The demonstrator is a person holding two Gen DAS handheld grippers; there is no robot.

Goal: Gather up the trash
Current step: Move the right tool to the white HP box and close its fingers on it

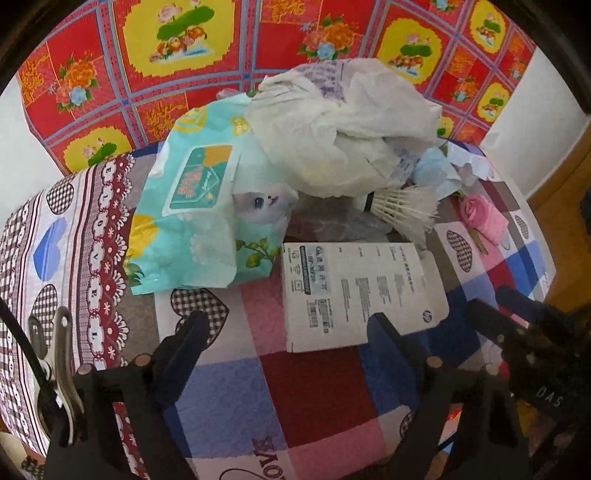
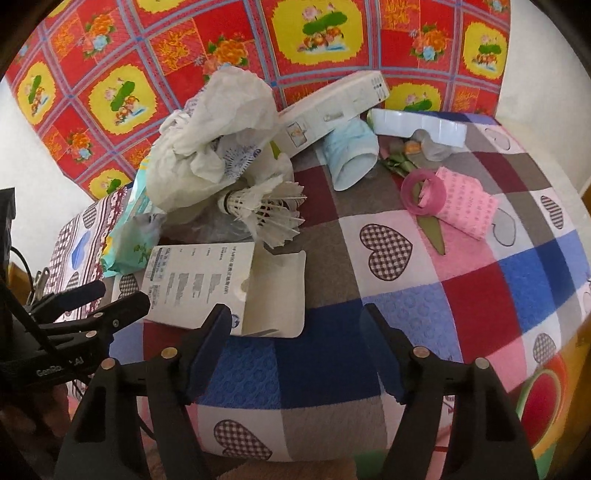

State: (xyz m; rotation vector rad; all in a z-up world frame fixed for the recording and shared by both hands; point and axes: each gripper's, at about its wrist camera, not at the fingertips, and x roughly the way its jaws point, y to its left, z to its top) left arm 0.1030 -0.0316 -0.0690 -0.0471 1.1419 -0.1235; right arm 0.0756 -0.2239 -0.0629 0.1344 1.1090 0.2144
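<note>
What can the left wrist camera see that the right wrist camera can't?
Only the left wrist view shows the whole wet wipes pack, with its cat picture. Only the right wrist view shows the long white box and the pink ribbon ring. Both show the crumpled white paper, the shuttlecock, the flat printed box and both open grippers.

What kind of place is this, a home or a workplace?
Most likely a home. A table with a heart-patterned cloth stands against a bright floral sheet, and household litter lies on it: crumpled tissue, a wet-wipes pack and a shuttlecock.
</note>
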